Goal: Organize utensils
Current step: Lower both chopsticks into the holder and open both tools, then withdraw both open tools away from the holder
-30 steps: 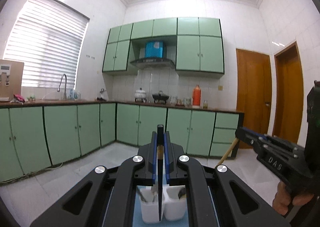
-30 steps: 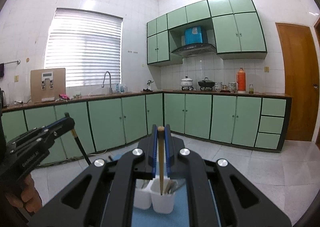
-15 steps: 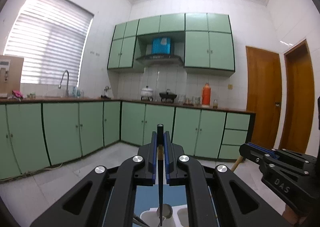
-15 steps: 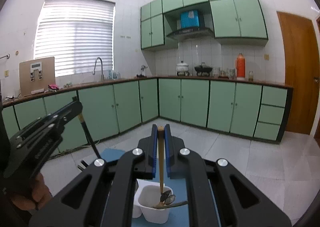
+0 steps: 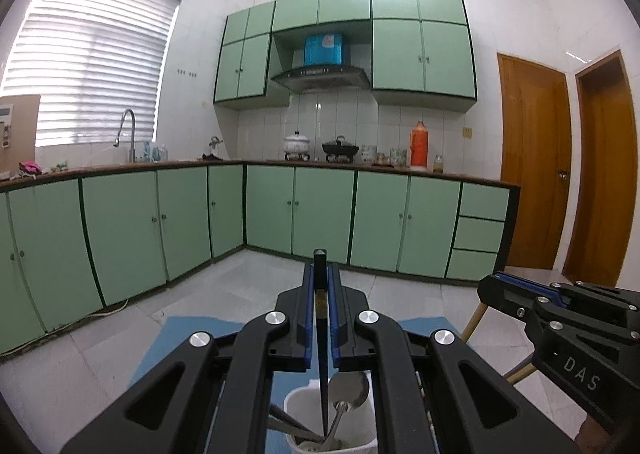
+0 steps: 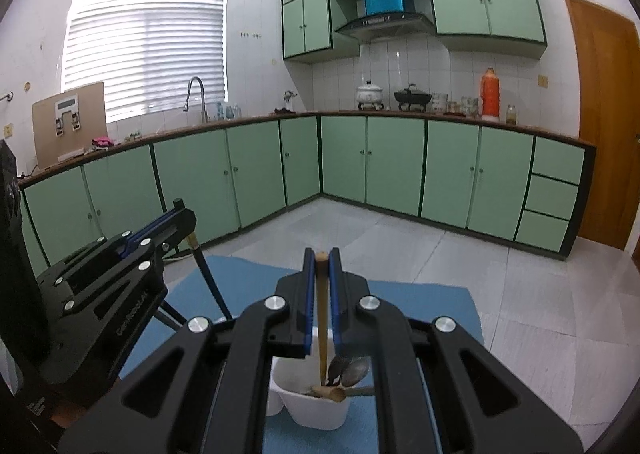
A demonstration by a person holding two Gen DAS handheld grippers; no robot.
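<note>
Chopsticks going into white plastic utensil cups on blue mat.
Left gripper jaws are clamping a slim black chopstick; right gripper jaws are pinching a tan wooden chopstick.

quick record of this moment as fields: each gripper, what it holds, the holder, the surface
left gripper: shut on dark utensil handle, which hangs down into the cup below
right gripper: shut on wooden utensil handle, lower end inside the holder
holder: white utensil holder with at least two cups side by side
contents: metal spoons and a wooden piece in the right-hand cup
surface: blue mat under the holder
</note>
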